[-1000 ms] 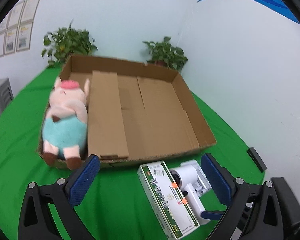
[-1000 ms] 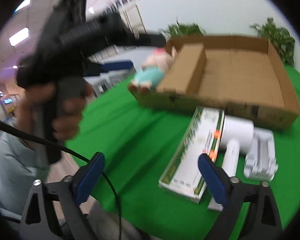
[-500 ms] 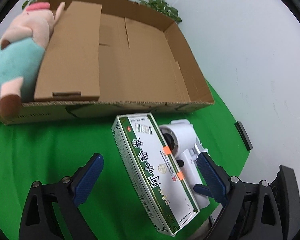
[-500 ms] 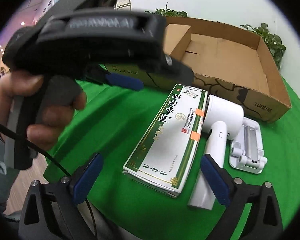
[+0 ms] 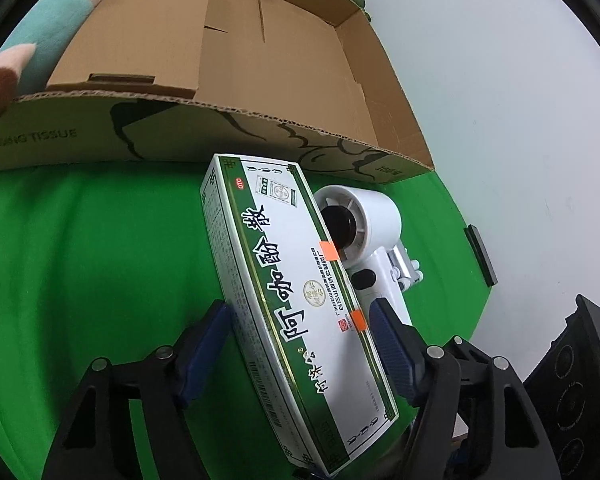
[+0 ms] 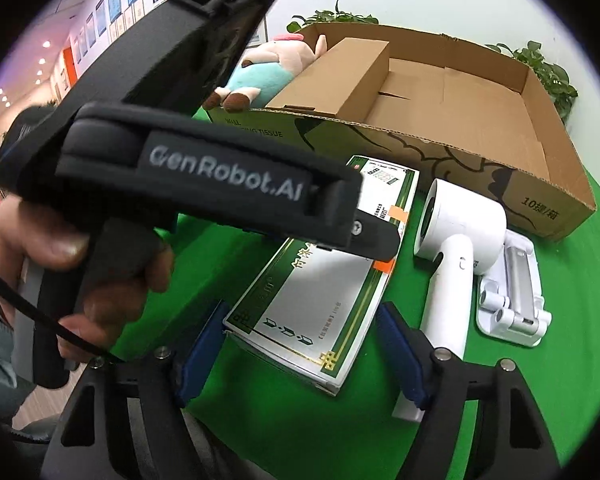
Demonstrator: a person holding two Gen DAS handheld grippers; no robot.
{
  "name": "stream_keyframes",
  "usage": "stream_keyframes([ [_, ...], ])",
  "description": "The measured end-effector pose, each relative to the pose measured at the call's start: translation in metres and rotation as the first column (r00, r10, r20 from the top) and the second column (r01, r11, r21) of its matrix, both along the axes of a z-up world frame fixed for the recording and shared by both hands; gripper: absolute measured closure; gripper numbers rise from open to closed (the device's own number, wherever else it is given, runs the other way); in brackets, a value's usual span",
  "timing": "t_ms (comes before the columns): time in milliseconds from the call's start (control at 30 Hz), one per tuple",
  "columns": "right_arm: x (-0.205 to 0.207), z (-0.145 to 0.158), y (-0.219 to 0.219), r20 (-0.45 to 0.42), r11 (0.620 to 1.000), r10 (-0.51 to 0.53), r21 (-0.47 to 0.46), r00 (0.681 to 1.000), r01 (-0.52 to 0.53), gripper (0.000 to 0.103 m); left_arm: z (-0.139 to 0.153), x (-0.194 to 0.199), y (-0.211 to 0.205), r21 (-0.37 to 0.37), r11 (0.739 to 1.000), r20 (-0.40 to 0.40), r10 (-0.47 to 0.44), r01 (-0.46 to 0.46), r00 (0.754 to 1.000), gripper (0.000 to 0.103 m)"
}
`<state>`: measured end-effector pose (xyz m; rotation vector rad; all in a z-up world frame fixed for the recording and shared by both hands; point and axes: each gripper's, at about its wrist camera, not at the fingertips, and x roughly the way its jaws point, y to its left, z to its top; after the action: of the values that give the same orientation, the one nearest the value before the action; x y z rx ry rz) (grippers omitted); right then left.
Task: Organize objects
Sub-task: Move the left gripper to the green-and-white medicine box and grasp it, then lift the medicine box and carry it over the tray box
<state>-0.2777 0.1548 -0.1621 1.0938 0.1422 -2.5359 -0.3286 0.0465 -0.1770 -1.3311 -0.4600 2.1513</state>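
Observation:
A long green-and-white medicine box (image 5: 292,300) lies flat on the green table, right in front of the cardboard box (image 5: 80,136). My left gripper (image 5: 296,308) straddles its middle. The jaws are closing and both pads touch its long sides. My right gripper (image 6: 300,308) straddles the near end of the same medicine box (image 6: 324,300). Its jaws are closing too, with a sliver of green still showing beside the left pad. A white hair dryer (image 6: 464,220) lies against the medicine box's right side.
A person's hand (image 6: 60,240) holds the left gripper's black body (image 6: 220,176), which hides much of the right wrist view. A plush pig (image 6: 268,72) lies in the cardboard box (image 6: 420,148). A white stand (image 6: 512,292) sits right of the dryer. Black devices (image 5: 572,380) stand by the wall.
My left gripper came down from the cardboard box onto the medicine box and its jaws narrowed onto it. My right gripper's jaws narrowed around the box's near end.

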Motion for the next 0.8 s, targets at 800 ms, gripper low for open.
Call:
stream_keyframes([
  [800,0.039,0.075,-0.004,-0.298,0.998,0.025,-0.048,0.954,-0.041,0.030,0.100,0.064,-0.004,-0.086,0.988,-0.306,0.095,-0.127,0.947,0.048],
])
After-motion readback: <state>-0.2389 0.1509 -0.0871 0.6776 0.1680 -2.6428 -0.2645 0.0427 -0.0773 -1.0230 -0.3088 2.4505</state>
